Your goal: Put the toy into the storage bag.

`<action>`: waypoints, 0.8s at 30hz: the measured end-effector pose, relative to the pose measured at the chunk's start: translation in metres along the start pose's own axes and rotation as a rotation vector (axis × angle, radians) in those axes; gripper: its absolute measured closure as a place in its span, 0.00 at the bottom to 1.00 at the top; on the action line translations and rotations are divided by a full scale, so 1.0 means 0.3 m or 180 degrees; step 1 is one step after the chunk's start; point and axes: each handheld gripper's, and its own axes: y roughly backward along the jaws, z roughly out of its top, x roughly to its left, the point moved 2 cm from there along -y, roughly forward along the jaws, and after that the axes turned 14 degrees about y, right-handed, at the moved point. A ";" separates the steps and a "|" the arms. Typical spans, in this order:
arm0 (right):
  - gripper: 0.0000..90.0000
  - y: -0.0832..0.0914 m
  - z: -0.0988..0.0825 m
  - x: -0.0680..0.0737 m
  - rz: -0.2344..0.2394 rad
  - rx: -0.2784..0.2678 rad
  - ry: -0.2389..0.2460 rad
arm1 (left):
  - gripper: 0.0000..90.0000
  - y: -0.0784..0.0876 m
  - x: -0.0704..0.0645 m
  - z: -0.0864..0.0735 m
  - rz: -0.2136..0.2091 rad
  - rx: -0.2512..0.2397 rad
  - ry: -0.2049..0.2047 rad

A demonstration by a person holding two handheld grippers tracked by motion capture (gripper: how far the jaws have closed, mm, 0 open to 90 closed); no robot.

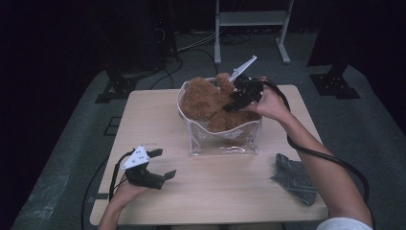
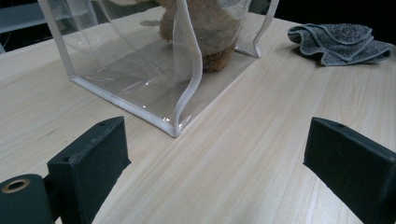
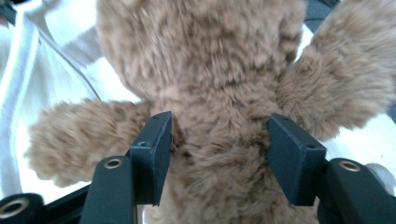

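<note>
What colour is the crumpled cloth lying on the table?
Grey: the crumpled towelling cloth shows best in the left gripper view.

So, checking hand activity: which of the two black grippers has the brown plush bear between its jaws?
The right gripper, at the clear plastic bag; the left gripper hovers open over bare table.

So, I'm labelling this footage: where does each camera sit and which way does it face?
High view: above the near table edge, looking forward and down; forearms, both grippers.
Left gripper view: low over the table, facing the clear bag and grey cloth; open jaws.
Right gripper view: at the bag, facing the teddy bear; jaws astride it.
Shared: bag and bear.
</note>
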 end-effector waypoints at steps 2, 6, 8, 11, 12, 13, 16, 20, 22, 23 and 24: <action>0.46 0.004 0.011 -0.006 0.0003 -0.0061 -0.0015 | 0.06 0.000 -0.001 0.001 0.0000 -0.0005 0.0006; 0.48 -0.001 0.047 -0.004 -0.0002 -0.0206 0.0010 | 0.06 0.001 -0.002 0.001 -0.0002 -0.0009 0.0006; 0.51 -0.008 0.070 0.001 0.0054 -0.0287 -0.0008 | 0.06 0.001 -0.001 0.001 0.0002 -0.0018 0.0011; 0.58 -0.027 0.111 0.010 0.0083 -0.0401 0.0030 | 0.06 0.001 0.000 0.001 -0.0001 -0.0017 0.0013; 0.60 -0.033 0.125 0.012 0.0066 -0.0431 0.0040 | 0.06 0.002 0.000 0.001 0.0001 -0.0011 0.0010; 0.62 -0.040 0.140 0.014 0.0069 -0.0465 0.0031 | 0.06 0.002 0.001 0.002 0.0008 -0.0013 -0.0007; 0.66 -0.063 0.184 0.016 0.0100 -0.0539 0.0030 | 0.06 0.004 0.001 0.003 0.0002 -0.0018 0.0000; 0.72 -0.092 0.235 0.017 0.0116 -0.0606 0.0077 | 0.06 0.003 0.002 0.005 -0.0007 -0.0038 0.0011; 0.76 -0.105 0.254 0.018 0.0147 -0.0654 0.0064 | 0.06 0.001 0.003 0.007 -0.0011 -0.0040 0.0014; 0.78 -0.112 0.262 0.018 0.0164 -0.0662 0.0052 | 0.06 0.001 0.004 0.008 -0.0012 -0.0041 0.0013; 0.79 -0.121 0.268 0.015 0.0163 -0.0657 0.0064 | 0.06 0.000 0.005 0.008 -0.0013 -0.0039 0.0014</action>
